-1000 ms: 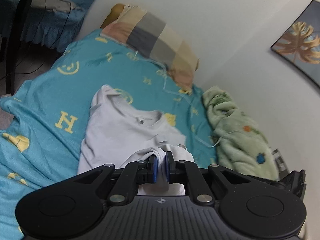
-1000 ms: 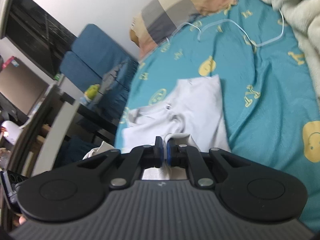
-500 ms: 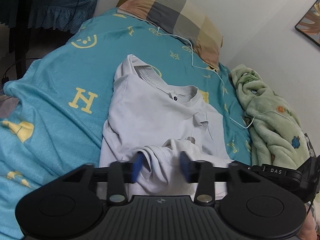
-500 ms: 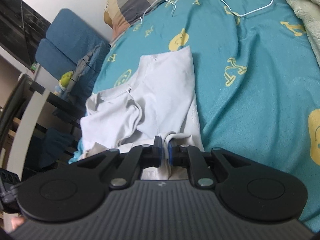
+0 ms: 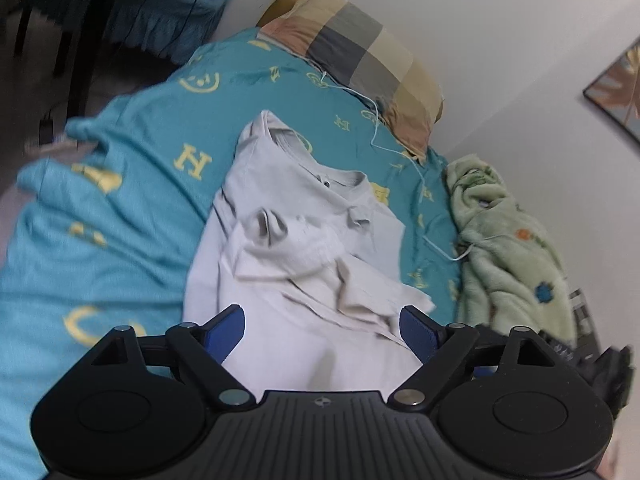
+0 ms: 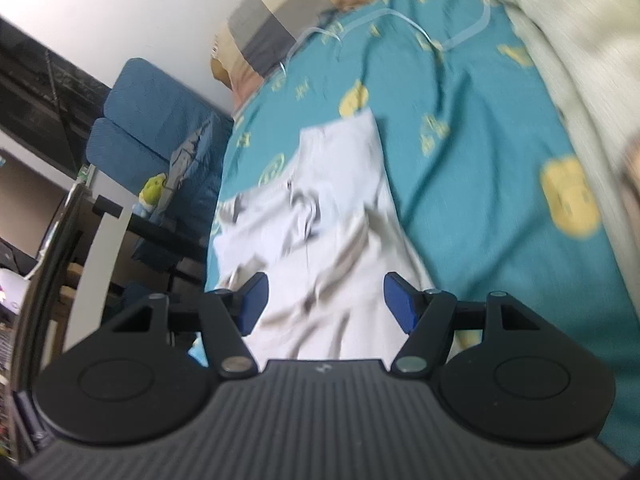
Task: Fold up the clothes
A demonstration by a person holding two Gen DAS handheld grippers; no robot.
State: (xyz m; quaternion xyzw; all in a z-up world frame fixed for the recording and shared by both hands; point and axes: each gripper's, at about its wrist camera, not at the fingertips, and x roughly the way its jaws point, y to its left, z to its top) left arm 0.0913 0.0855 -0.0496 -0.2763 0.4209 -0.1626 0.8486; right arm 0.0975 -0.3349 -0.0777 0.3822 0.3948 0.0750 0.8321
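A white T-shirt point(image 5: 304, 248) lies on the teal bed sheet point(image 5: 132, 208), its lower part folded up over the chest in a loose crumpled layer. It also shows in the right wrist view point(image 6: 332, 240), blurred. My left gripper point(image 5: 322, 330) is open and empty, just above the shirt's near part. My right gripper point(image 6: 324, 300) is open and empty over the shirt's near part, its blue pads point(image 6: 398, 300) wide apart.
A checked pillow point(image 5: 360, 56) lies at the head of the bed with a thin white cable point(image 5: 400, 152) running from it. A green fleece blanket point(image 5: 512, 240) is heaped along the wall. A blue chair point(image 6: 152, 120) and a desk stand beside the bed.
Both grippers have opened and let go of the shirt's hem, the left first. The folded-up cloth has dropped onto the shirt's chest. Both grippers have pulled back slightly.
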